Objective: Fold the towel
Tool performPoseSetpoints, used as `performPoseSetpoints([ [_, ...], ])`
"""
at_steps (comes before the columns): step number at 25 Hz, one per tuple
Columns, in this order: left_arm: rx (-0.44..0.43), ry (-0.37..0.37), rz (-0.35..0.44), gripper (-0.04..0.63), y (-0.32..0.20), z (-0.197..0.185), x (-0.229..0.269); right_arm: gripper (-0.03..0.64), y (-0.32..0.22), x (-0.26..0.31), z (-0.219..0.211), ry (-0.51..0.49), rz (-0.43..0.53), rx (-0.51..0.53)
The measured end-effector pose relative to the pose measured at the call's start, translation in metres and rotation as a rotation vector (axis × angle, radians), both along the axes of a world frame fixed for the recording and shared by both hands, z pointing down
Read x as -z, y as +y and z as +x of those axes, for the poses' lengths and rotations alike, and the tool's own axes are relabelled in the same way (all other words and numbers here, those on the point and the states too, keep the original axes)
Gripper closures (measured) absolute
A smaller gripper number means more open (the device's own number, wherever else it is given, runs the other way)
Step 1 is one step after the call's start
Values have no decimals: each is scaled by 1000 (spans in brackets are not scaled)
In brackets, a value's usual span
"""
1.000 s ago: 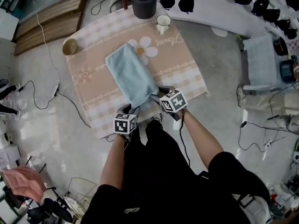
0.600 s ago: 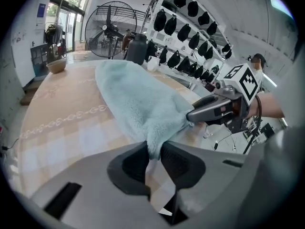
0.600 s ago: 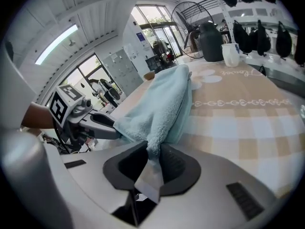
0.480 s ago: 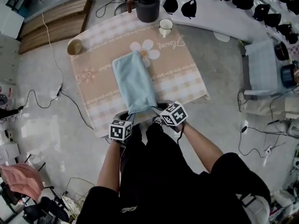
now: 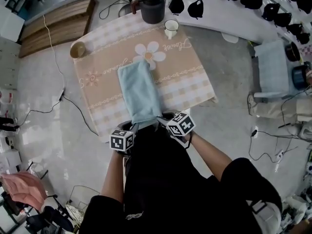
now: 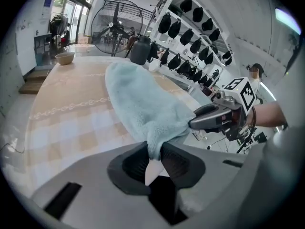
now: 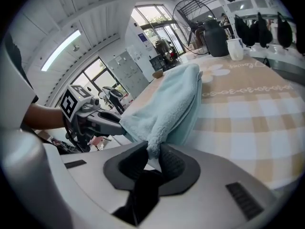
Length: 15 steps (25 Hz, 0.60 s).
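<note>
Left tool (image 6: 152, 160) with jaws just closed, pinching a near corner of the towel (image 5: 139, 91), right tool (image 7: 152, 157) beside it likewise just closed on the other near corner, towel stretching away along the table (image 5: 187, 79), bowl (image 5: 77, 49), jug (image 5: 152, 6) and mug (image 5: 170, 27) beyond

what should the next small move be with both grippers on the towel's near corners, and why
Probably lift both corners and carry them toward the far edge. The left gripper and right gripper have just closed, each pinching a near corner of the towel, which lies lengthwise on the table, so halving it looks next.
</note>
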<state>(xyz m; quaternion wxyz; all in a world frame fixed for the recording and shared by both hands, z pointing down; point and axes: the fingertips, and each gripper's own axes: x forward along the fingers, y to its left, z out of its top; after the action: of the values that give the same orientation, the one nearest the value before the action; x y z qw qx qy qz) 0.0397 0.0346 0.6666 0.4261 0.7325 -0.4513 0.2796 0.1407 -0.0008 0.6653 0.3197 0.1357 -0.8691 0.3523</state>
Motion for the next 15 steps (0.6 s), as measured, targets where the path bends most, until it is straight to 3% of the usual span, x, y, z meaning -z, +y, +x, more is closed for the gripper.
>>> performPoseSetpoints([
  [8, 12, 103, 28, 528, -58, -12, 32, 551, -64, 38, -17, -27, 25, -39],
  [15, 108, 183, 49, 528, -119, -40, 58, 551, -126, 67, -45, -9, 68, -43],
])
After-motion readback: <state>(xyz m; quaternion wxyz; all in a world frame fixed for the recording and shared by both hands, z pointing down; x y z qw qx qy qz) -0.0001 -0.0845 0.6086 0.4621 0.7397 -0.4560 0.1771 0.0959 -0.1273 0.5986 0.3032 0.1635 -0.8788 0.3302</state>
